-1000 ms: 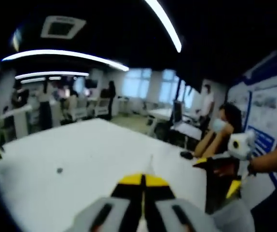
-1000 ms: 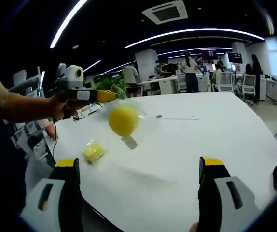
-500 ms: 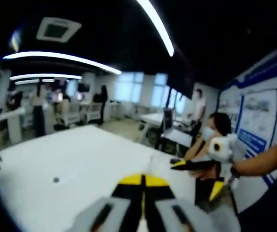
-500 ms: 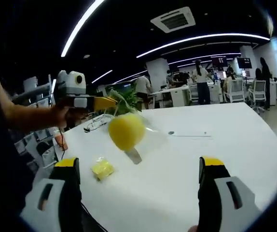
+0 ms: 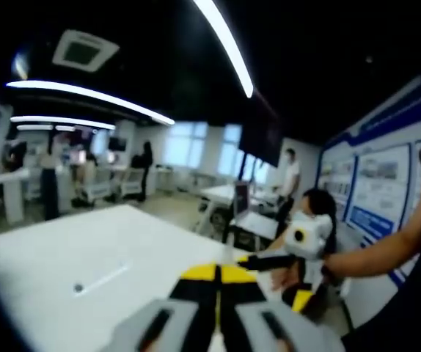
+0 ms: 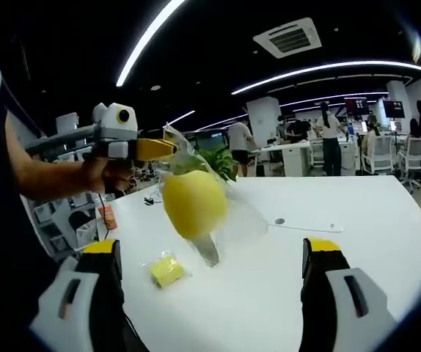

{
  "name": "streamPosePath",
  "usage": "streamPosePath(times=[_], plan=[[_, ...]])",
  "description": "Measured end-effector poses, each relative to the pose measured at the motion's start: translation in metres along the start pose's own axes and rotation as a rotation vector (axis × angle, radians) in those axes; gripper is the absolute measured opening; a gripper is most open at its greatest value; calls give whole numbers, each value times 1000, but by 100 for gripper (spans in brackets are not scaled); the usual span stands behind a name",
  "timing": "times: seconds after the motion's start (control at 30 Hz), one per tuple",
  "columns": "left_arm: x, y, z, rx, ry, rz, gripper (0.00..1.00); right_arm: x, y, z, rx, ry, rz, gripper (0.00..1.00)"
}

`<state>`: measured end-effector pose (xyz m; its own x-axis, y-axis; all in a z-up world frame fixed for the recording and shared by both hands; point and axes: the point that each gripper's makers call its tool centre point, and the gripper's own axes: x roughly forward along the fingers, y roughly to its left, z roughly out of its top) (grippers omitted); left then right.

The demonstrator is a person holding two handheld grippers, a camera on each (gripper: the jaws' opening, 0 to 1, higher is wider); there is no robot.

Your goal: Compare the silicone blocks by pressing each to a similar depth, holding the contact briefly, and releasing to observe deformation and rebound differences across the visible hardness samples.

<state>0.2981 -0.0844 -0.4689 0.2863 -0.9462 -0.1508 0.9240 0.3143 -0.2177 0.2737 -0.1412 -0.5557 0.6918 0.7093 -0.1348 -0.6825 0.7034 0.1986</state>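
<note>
Silicone block (image 6: 194,203), yellow (inside clear bag (image 6: 232,213)), hangs over the counter (image 6: 357,242) from left gripper (image 6: 168,149), jaws pinched on the bag; right gripper (image 6: 212,268) jaws wide. Second block (image 6: 166,271) lies on counter. Pressing apparently not begun.

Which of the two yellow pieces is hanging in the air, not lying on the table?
The larger round yellow piece, inside a clear bag held up by the left claw. The small yellow block lies on the white table.

An open-plan office: desks (image 6: 287,158), swivel chairs (image 6: 381,153), monitors (image 5: 239,199), strip lighting (image 5: 224,44).
</note>
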Motion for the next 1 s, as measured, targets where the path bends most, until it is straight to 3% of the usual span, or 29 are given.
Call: streamPosePath(times=[0.07, 0.23, 0.33, 0.53, 0.7, 1.0], plan=[[0, -5, 1, 12, -5, -5, 0, 5, 6, 0, 8, -10, 28, 96], [1, -11, -6, 3, 8, -22, 0, 17, 12, 2, -2, -30, 70, 83], [1, -14, -12, -6, 15, -29, 0, 20, 21, 12, 20, -89, 125, 75], [1, -23, -17, -20, 17, -45, 0, 26, 23, 8, 52, -79, 170, 59], [1, -27, -22, -13, 36, -61, 0, 33, 37, -3, 77, -54, 250, 44], [-8, -28, -21, -7, 47, -80, 0, 39, 49, -7, 99, -50, 281, 33]])
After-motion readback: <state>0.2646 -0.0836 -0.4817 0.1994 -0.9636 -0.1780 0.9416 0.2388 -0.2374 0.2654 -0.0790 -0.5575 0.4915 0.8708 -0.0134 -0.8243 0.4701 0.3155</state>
